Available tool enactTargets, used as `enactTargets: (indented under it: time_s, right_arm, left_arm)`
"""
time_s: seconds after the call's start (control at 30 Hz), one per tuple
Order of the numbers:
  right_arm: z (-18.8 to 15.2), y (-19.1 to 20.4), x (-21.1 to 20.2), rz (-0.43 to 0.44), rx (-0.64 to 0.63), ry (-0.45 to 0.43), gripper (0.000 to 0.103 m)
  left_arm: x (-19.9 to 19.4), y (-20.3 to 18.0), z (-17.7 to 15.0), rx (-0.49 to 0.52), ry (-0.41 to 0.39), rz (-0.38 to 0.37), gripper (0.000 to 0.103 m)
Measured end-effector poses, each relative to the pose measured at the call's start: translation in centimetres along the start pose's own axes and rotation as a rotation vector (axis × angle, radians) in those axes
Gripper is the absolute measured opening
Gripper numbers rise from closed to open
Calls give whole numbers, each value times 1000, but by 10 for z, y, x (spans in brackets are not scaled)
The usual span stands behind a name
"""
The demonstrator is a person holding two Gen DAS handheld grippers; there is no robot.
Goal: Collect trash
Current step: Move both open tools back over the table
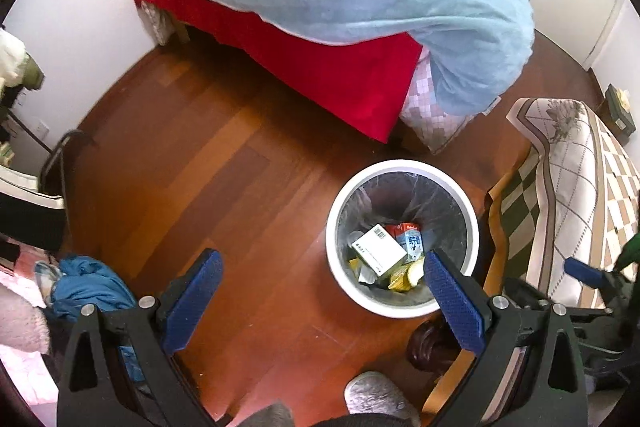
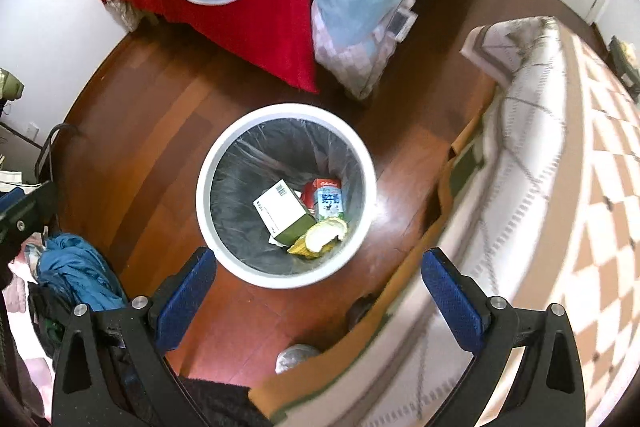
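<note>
The white trash bin stands on the wooden floor between the bed and a patterned cushion; a white box, a carton and a yellowish wrapper already lie inside. Both hand-held grippers hang above with jaws spread wide and nothing between them. The right hand-held gripper sits almost directly over the bin and looks nearer; the left hand-held gripper has it ahead and rightward. Remaining trash is probably out of view.
</note>
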State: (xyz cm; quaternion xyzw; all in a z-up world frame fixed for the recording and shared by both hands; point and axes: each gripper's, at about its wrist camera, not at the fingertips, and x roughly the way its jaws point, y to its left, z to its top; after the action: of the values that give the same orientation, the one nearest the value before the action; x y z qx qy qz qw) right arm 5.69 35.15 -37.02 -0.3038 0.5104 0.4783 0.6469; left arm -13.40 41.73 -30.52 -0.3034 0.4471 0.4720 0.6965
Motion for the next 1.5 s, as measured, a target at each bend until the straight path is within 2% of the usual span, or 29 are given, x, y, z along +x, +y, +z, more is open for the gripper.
enactTargets:
  time_s: [0.27,0.57,0.7,0.8,0.93,1.03,1.2,1.23,1.33,1.4,1.43,1.47,1.5]
  right_arm:
    - [-37,-6,-85,9,-13,-122,103]
    - [-81,-12,-168,75,-4,-252,103]
    - [-102,-27,-199,123,37,-295,103]
    - [-116,-47,-214,157,85,-313,103]
    - [-138,-100,-230,190,193,-327,103]
    - [-151,-143,-234,155,258,-321,103]
    - [-182,-248,-234,32,378,-270,103]
    - [-189,-280,-232,-6,413,-244,103]
    - [-205,-364,-224,-71,520,-176,103]
    - [-213,-419,-214,-106,598,-106,103]
    - [-215,-438,-210,-109,617,-90,102]
    - [-217,-466,-204,-126,643,-70,92]
    - [-218,-486,-198,-147,654,-45,77]
  left_arm:
    - [-63,-5,-31,31,-77,14,102]
    - [-141,-18,-63,51,-177,21,102]
    - [-168,-29,-75,56,-195,53,102]
    - [-179,-44,-80,65,-207,46,102]
    - [-183,-83,-85,88,-226,35,102]
    - [-178,-130,-89,122,-236,-4,103]
    - [-152,-233,-94,223,-186,-69,103]
    - [-144,-258,-95,247,-170,-84,103]
    - [-121,-324,-100,323,-129,-95,103]
    - [-103,-362,-105,373,-111,-72,103]
    - [-92,-382,-109,397,-88,-61,103]
    - [-82,-398,-113,410,-66,-59,103]
    - [-73,-413,-116,423,-44,-57,103]
